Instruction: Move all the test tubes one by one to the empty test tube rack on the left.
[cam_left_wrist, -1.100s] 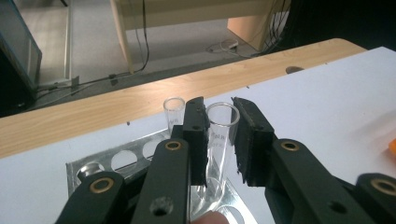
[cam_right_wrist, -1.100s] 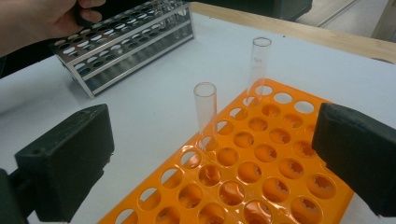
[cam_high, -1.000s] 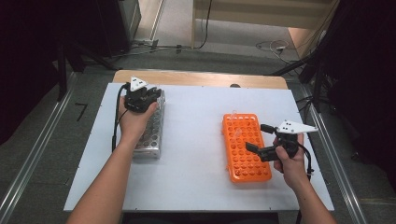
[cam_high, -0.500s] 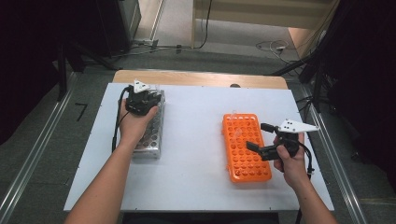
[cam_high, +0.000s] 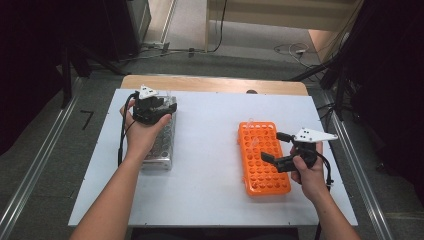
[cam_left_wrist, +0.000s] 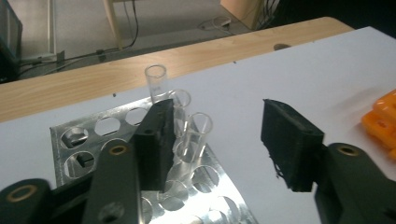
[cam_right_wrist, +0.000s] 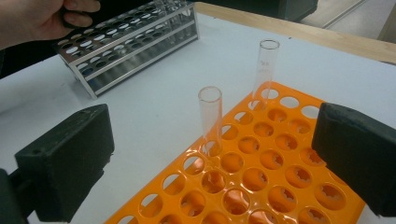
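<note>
Three glass tubes (cam_left_wrist: 196, 133) upright in metal rack (cam_left_wrist: 88, 135); left gripper (cam_left_wrist: 219, 140) released, jaws just opened.

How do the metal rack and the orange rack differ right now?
The metal rack is a shiny open frame with round holes; the orange rack is plastic. Three clear tubes stand at the metal rack's far end; the orange rack holds two. The left gripper, jaws just opened, hovers over the metal rack; the right gripper waits open over the orange one. Both lie lengthwise on the table.
</note>
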